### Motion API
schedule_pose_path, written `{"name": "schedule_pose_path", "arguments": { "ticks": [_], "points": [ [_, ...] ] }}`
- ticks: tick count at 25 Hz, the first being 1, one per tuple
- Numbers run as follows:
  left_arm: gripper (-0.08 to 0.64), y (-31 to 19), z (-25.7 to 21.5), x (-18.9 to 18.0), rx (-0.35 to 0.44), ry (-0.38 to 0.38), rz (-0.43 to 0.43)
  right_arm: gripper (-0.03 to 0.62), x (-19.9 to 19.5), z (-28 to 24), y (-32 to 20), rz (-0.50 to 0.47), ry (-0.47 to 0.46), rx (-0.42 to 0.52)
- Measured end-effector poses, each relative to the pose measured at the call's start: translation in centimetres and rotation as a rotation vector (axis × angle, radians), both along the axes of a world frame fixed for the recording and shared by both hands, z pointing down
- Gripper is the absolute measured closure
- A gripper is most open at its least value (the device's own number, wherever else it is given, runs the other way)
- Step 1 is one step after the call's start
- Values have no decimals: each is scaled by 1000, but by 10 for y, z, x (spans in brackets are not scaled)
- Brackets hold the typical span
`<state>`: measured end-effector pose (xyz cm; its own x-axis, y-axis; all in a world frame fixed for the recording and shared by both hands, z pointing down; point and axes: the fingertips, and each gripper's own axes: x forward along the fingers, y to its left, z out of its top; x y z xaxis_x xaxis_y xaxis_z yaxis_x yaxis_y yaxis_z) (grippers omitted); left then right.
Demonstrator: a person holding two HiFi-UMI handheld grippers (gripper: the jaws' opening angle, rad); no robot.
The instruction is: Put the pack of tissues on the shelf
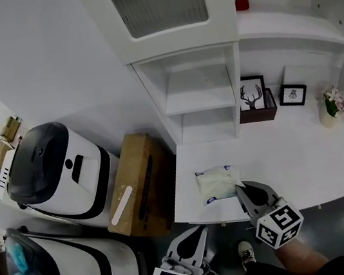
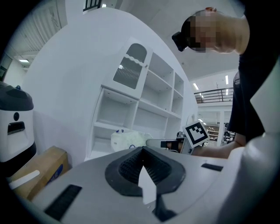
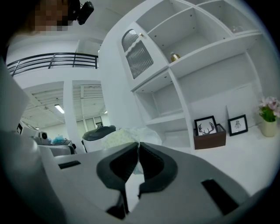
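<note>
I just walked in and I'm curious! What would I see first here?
Probably the pack of tissues near the front edge of the desk, pinched at its corner by the right gripper. Then the tall white shelf behind it, with a deer picture beside it, and two big white machines at the left.

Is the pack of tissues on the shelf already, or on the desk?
On the desk. In the head view the pack of tissues lies on the white desk, before the shelf, the right gripper pinching its edge.
</note>
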<state>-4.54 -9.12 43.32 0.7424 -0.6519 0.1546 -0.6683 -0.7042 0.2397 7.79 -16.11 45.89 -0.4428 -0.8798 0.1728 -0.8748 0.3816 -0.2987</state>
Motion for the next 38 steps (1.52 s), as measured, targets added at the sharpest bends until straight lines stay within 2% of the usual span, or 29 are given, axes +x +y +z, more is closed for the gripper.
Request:
{"name": "schedule_pose_path", "arguments": {
  "ticks": [6,18,28,33,38],
  "points": [
    [561,-22,-18,-42,45,8,46,584,-23,-16,-9,90,3,28],
    [561,-32,-32,-107,68,50,102,584,-74,-44,-5,183,43,63],
    [561,-27,-38,-134,72,99,207,584,-105,-66,20,273,83,87],
    [561,-30,-41,-140,70,124,216,584,-111,-69,24,290,98,86],
    [561,-36,-41,-140,82,112,209,584,-104,-74,11,289,95,105]
  ]
}}
